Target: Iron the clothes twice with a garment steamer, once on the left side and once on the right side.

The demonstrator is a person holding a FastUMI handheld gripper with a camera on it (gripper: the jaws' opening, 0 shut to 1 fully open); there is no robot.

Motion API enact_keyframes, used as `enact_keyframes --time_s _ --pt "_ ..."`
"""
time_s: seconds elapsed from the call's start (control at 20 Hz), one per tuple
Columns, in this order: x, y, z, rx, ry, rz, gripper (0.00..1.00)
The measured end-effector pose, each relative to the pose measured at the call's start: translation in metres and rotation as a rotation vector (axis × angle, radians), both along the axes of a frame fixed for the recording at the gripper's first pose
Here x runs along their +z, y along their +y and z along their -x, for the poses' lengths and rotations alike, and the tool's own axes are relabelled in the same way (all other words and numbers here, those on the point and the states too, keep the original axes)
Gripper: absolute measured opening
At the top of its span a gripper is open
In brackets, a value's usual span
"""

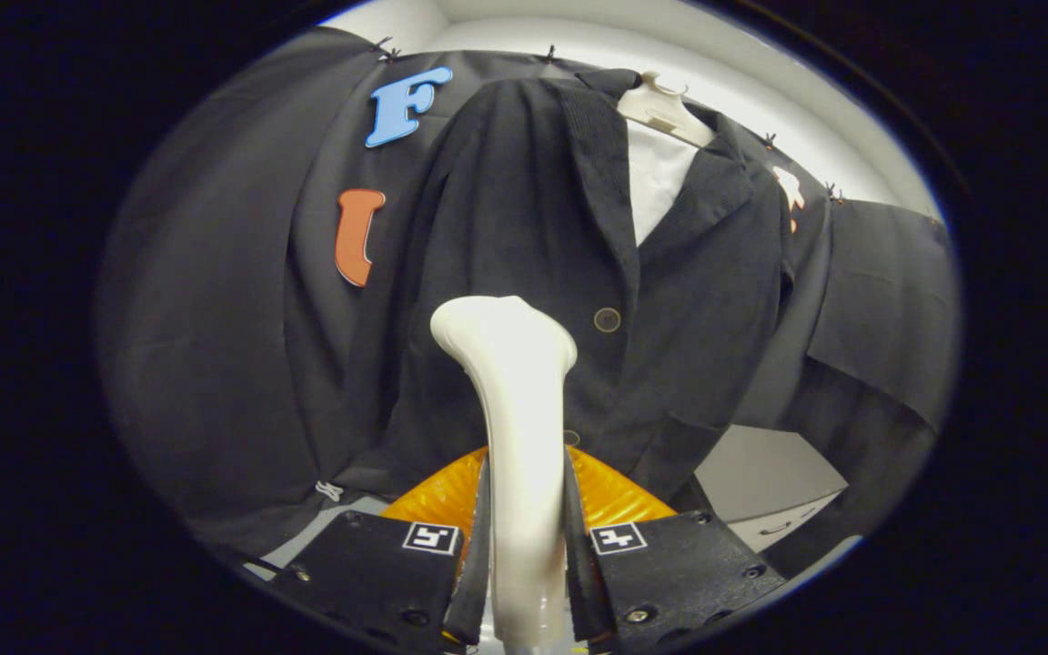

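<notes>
Clamping the steamer [515, 437], the gripper [524, 555] faces a hanging jacket [524, 209].

Our claw [524, 546] has both fingers pressed on the white steamer [515, 428], so no room is left between them. The steamer's head rises straight ahead at 12 o'clock and blocks our way there. Just behind it hangs the dark jacket [524, 227] on its hanger [665, 109], like a wall from 10 to 2 o'clock. At 9 o'clock we see the black cloth wall [215, 318] close by. At 4 o'clock, under the jacket's hem, we see an open gap with a white cabinet [770, 482] behind it.
</notes>
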State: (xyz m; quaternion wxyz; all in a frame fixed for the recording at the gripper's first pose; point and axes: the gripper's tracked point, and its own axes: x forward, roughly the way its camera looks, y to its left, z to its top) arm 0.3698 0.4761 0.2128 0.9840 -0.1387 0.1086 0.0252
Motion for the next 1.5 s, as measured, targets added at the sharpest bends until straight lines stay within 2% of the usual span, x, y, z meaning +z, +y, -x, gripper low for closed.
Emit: enact_keyframes --time_s 0.85,1.5 --pt "-0.122 0.001 0.010 -0.007 0.153 0.067 0.39" --pt "-0.194 -0.010 0.019 -0.015 0.289 0.042 0.39"
